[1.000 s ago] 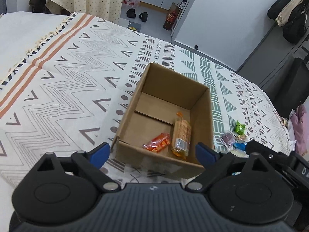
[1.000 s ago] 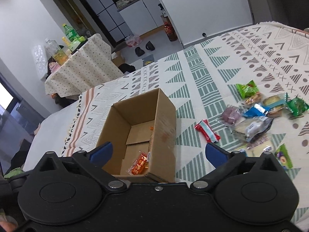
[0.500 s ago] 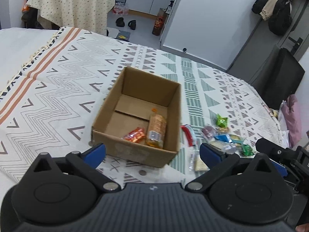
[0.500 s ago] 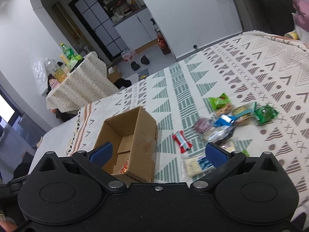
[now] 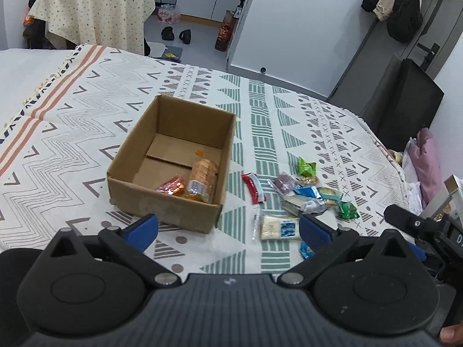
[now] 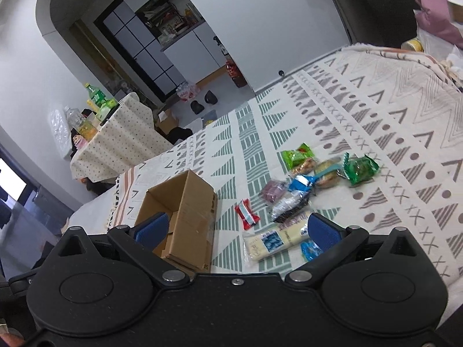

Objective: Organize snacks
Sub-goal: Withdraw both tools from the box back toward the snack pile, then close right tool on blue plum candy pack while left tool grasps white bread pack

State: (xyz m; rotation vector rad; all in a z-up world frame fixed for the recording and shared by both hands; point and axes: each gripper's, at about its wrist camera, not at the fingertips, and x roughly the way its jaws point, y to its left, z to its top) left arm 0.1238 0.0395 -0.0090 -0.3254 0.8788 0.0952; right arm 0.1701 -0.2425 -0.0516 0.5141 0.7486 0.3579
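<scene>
A: Patterned cloth (image 5: 72, 150) all across the table, nearest first: left gripper (image 5: 228, 227) spread wide, pinching nothing, hovering just short of the cardboard box (image 5: 170, 211).

B: Same on the other side: right gripper (image 6: 235, 228) splayed apart and empty, hanging above a white-and-blue packet (image 6: 275, 241) at the near edge of the loose snacks (image 6: 306, 185).

A: Progress check: only two items inside the box, a red-orange packet (image 5: 172, 186) and a clear sleeve of biscuits (image 5: 202, 179). Looks like an early stage.

B: Plenty left out on the cloth just right of the box: red wrapper (image 6: 246, 212), blue pack (image 6: 301, 182), green ones (image 6: 360, 169) further back. Roughly ten to go.

A: Box contents plain from the left view only.

B: Agreed, hidden from the right by the box wall and a blue fingertip (image 6: 152, 228). Far off, bottles on a dotted-cloth side table (image 6: 115, 144).
</scene>
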